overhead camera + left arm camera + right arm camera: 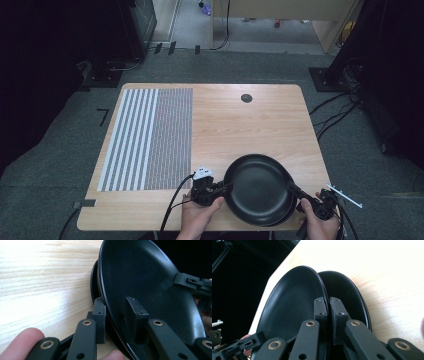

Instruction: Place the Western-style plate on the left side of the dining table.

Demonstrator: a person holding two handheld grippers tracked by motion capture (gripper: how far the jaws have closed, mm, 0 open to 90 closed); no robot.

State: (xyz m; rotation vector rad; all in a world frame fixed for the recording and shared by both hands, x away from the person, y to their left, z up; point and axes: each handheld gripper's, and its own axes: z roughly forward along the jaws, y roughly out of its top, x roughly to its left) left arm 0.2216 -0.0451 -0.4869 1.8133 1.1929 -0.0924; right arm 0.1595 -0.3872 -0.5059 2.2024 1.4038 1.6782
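Most of the table (240,125) is left bare in the high view: the wood at the centre and upper right can be crossed freely, with only a small dark disc (246,98) set flat near the top edge. The striped mat (147,137) at the left lies flat and blocks nothing. The lower right of the frame is crowded: two stacked black plates (259,189) are found there, with the left gripper (220,192) clamped on the top plate's left rim and the right gripper (294,191) on its right rim. Cables (172,205) are trailed at the lower edge.
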